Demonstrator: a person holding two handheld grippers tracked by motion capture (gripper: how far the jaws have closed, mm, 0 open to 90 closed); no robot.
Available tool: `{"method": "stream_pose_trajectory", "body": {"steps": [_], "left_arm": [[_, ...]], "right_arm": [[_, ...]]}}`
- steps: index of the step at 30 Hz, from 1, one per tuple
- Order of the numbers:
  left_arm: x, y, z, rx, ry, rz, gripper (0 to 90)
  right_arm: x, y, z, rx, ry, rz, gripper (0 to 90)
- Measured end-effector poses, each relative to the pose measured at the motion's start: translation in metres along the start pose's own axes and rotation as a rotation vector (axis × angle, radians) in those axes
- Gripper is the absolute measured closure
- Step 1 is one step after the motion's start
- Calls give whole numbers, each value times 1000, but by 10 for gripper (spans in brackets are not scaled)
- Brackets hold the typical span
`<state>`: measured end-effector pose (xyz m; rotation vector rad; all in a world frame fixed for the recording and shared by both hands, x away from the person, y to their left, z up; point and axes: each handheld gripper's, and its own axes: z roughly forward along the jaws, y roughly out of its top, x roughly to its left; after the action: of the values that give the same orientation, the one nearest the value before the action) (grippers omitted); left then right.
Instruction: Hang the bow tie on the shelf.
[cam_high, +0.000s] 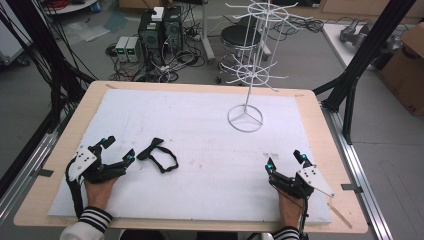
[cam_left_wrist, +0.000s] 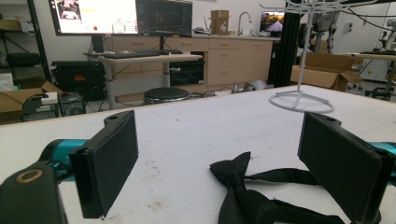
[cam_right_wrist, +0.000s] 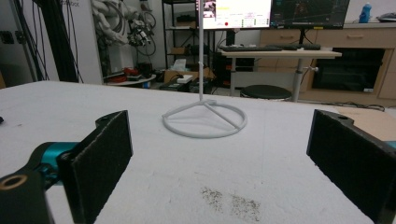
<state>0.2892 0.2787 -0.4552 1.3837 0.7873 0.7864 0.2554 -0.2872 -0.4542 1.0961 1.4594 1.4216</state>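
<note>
1. Left gripper (cam_high: 117, 150): resting low on the white mat near the front left corner, jaws spread wide with nothing pressed between the pads. In the left gripper view the black bow tie (cam_left_wrist: 243, 186) lies flat on the mat in the gap, nearer the right-hand pad, touching neither.
2. Right gripper (cam_high: 286, 162): resting on the mat near the front right, jaws likewise wide and empty, pointing toward the ring base of the white wire display rack (cam_high: 245, 119); well apart from the bow tie.
3. Bow tie (cam_high: 156, 152): just beside the left gripper's tips in the high view, its strap looped out to the right of the knot.
4. Step in hand, as judged: pick up the bow tie with the left gripper. Recommended: slide forward until the knot sits squarely between the pads, keep the pads low to the mat, close on the knot rather than the thin strap, and lift straight so the loop trails free.
5. Risk: thin fabric may slip or bunch if caught at an edge.
6. Surface: white foam mat (cam_high: 200, 150) on a wooden table (cam_high: 320, 107); faint grey smudges near the right gripper.
7. Room: computer towers, cables and a stool (cam_high: 239, 36) on the floor beyond; monitors and cabinets along the far wall.
</note>
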Motion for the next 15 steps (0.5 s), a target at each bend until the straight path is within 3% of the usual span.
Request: {"method": "stream_pose_trajectory", "body": {"steps": [15], "left_arm": [[-1, 0, 0, 2, 4, 9, 126]], "right_arm": [[0, 0, -1, -5, 0, 2, 58]]}}
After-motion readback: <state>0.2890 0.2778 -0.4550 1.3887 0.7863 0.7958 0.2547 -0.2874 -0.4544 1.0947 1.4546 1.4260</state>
